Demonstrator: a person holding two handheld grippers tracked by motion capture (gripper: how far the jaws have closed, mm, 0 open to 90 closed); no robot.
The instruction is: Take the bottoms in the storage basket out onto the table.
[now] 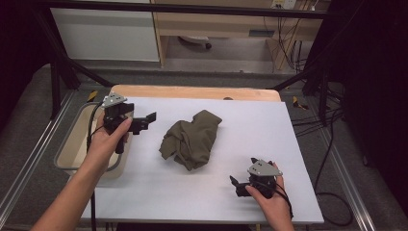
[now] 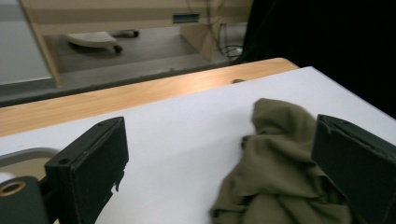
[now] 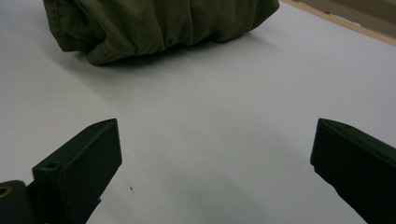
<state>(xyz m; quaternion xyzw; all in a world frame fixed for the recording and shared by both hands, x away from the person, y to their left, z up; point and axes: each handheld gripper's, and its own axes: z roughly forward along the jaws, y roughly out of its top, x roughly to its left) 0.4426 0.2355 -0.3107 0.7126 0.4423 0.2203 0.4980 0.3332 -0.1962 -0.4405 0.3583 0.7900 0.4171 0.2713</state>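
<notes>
An olive cloth is lying crumpled at the middle of the white surface, between the two tools. The left tool is hovering near the cloth's left side with jaws spread wide, gripping nothing (the cloth sits just ahead, apart from both jaws). The right tool is resting near the front edge, jaws wide open and empty, well apart from the cloth.
</notes>
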